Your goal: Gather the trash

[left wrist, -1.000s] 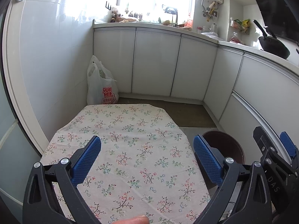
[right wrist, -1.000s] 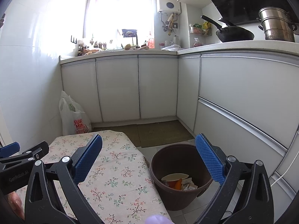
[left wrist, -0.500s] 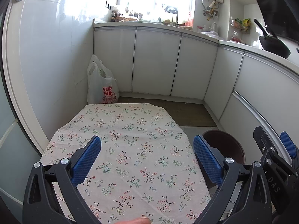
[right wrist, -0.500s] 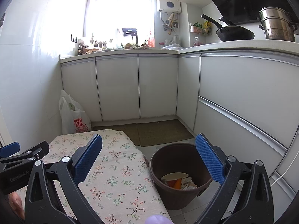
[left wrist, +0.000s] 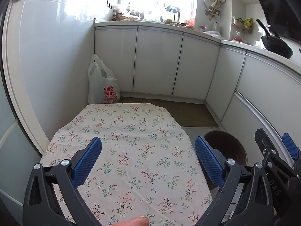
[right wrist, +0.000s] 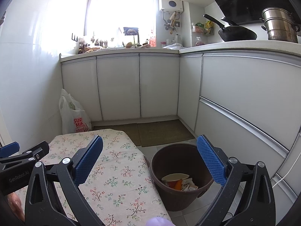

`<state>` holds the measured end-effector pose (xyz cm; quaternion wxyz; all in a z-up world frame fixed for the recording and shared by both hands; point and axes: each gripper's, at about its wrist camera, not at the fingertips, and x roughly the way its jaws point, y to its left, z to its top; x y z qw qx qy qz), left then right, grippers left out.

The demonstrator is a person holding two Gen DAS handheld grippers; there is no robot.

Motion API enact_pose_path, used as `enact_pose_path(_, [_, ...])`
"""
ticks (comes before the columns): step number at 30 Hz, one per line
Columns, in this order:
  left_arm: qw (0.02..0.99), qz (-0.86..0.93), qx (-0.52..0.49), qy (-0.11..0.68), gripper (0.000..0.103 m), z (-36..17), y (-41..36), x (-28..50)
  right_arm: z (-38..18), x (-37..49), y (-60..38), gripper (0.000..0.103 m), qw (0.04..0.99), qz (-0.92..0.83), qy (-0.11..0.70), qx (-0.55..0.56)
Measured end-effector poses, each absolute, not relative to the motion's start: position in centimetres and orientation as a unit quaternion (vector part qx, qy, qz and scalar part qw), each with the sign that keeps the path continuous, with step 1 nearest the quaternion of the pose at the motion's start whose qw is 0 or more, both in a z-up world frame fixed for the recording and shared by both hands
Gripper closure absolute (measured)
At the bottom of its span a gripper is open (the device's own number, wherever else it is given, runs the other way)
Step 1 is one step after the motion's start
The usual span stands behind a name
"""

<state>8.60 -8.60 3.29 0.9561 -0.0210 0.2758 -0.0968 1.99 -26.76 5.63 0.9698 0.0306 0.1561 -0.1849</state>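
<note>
Tabletop (left wrist: 131, 131) with floral cloth fills the middle. Brown bin (right wrist: 180, 171) sits on the floor at 3 o'clock of it, trash (right wrist: 178, 181) inside. Left hand-held gripper (left wrist: 148, 160) and right hand-held gripper (right wrist: 150, 160) both spread wide, holding nothing.

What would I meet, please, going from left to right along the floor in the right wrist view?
White plastic bag → floral-clothed table → brown trash bucket → white lower cabinets.
</note>
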Motion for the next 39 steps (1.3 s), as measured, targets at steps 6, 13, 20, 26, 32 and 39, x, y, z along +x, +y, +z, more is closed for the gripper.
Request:
enact_pose_path(6, [0.956, -0.097, -0.020, 0.277, 0.007, 3.27, -8.59, 8.62, 5.65, 2.01, -26.81, 0.007, 0.970, -0.185, 0.157, 0.031])
enact_pose_path(13, [0.955, -0.097, -0.020, 0.278, 0.007, 3.15, -8.53, 8.67, 5.33, 1.93, -27.06, 0.007, 0.970, -0.183, 0.160, 0.030])
enact_pose_path(20, [0.955, -0.096, -0.021, 0.279, 0.007, 2.97, -8.40, 8.75, 5.15, 1.76, -27.30, 0.007, 0.970, -0.182, 0.161, 0.030])
enact_pose_path(26, [0.954, -0.096, -0.021, 0.283, 0.007, 2.73, -8.17, 8.90, 5.00, 1.70, -27.46, 0.007, 0.969, -0.181, 0.163, 0.029])
enact_pose_path(32, [0.954, -0.096, -0.018, 0.284, 0.007, 2.71, -8.39, 9.00, 4.96, 1.63, -27.54, 0.007, 0.969, -0.181, 0.164, 0.029])
enact_pose_path(39, [0.954, -0.094, -0.020, 0.284, 0.007, 2.70, -8.28, 8.95, 5.01, 1.63, -27.55, 0.007, 0.969, -0.181, 0.164, 0.029])
